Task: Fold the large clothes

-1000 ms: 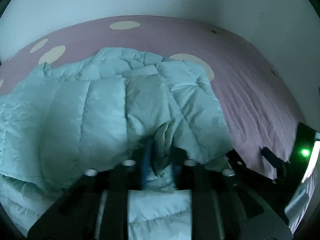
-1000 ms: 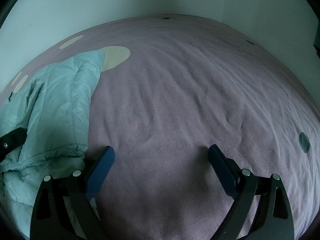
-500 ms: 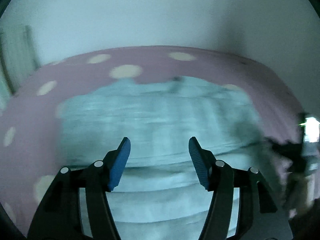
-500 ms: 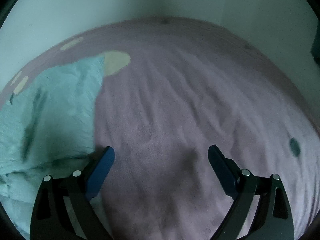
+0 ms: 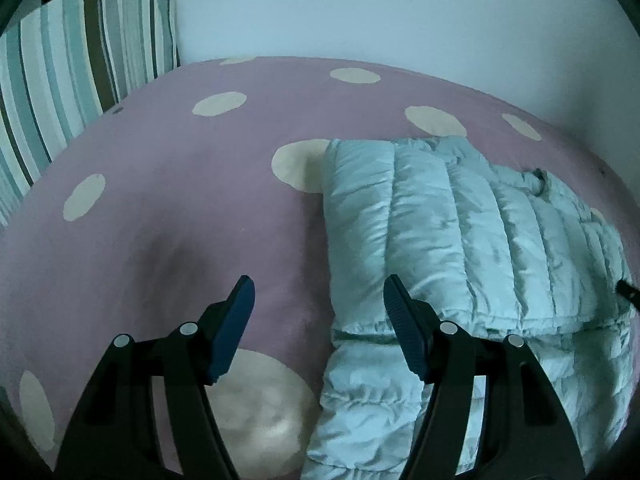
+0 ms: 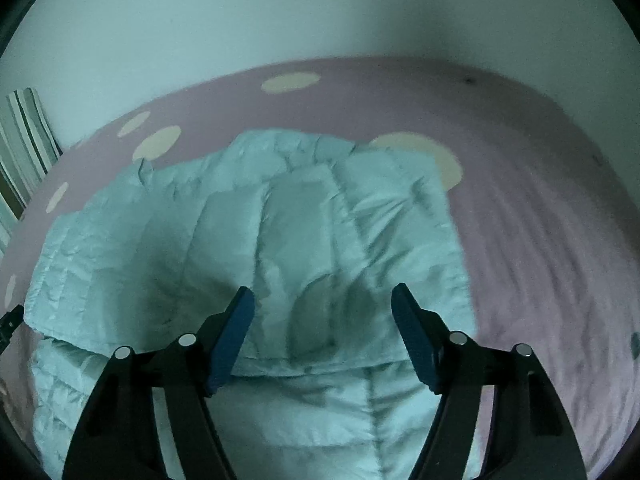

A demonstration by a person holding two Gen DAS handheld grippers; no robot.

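Observation:
A pale blue quilted puffer jacket [image 5: 460, 240] lies folded over on a purple bed cover with cream dots [image 5: 160, 208]. My left gripper [image 5: 318, 292] is open and empty, hanging above the cover at the jacket's left edge. In the right wrist view the jacket [image 6: 260, 240] fills the middle, its upper layer lying over a lower one. My right gripper [image 6: 322, 304] is open and empty above the jacket's near part.
A striped pillow [image 5: 68, 60] stands at the far left of the bed; it also shows in the right wrist view [image 6: 24, 140]. A pale wall [image 5: 360, 8] runs behind the bed. Bare purple cover [image 6: 560, 260] lies right of the jacket.
My left gripper let go of the jacket fold, opened, and swung left off the jacket. My right gripper moved left from the bare cover to above the jacket.

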